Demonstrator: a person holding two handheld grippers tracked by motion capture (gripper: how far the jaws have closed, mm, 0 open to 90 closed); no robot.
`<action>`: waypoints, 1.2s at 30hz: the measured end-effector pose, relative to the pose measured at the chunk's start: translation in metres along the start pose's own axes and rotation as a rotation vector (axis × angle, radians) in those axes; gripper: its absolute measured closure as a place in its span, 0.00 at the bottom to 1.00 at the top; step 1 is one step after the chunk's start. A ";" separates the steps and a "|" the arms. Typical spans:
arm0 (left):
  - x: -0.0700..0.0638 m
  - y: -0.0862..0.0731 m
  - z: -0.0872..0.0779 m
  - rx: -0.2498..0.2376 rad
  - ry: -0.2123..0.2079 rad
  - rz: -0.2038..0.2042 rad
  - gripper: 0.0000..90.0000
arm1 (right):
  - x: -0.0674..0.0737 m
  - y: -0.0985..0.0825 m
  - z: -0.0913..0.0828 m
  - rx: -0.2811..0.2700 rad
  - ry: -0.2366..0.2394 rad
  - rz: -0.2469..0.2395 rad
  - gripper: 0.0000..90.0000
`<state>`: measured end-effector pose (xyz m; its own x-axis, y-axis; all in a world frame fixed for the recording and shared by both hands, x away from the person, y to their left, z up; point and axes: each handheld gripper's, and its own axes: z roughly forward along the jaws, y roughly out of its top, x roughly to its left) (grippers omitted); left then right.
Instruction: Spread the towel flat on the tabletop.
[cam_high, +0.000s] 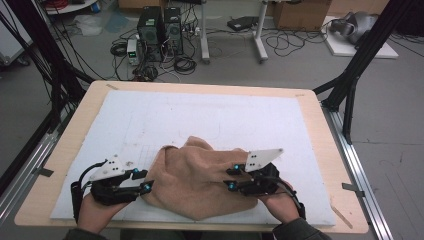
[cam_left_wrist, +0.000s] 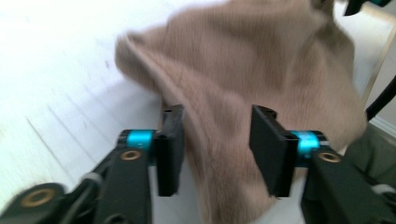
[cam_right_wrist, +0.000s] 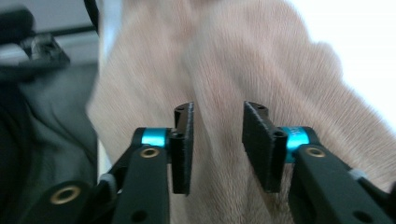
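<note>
Cloth (cam_high: 195, 177) lies bunched on the white mat (cam_high: 210, 115), near the table's (cam_high: 320, 120) front edge, about mid-width. Left gripper (cam_high: 142, 180) at cloth's left edge, right gripper (cam_high: 232, 177) over its right side. Both sets of jaws part open, gripping nothing; cloth lies beyond each gap, pads clear.

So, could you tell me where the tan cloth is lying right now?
In the high view the tan cloth lies bunched on the white mat near the table's front edge.
</note>
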<state>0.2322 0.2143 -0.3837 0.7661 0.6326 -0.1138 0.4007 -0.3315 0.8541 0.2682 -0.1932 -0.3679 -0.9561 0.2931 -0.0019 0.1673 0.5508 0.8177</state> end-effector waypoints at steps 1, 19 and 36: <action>0.000 0.012 -0.001 -0.013 -0.007 0.015 0.57 | 0.000 0.005 -0.006 -0.014 -0.011 -0.009 0.64; 0.041 0.008 0.084 0.243 0.026 0.041 0.59 | -0.051 -0.028 0.026 0.095 -0.015 0.115 0.77; 0.041 0.047 0.035 -0.065 0.121 -0.011 0.95 | -0.074 0.029 -0.012 0.031 -0.155 0.028 0.91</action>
<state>0.3000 0.2002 -0.3658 0.6938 0.7172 -0.0645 0.3722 -0.2805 0.8847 0.3410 -0.2086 -0.3370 -0.9029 0.4241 -0.0702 0.2028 0.5640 0.8005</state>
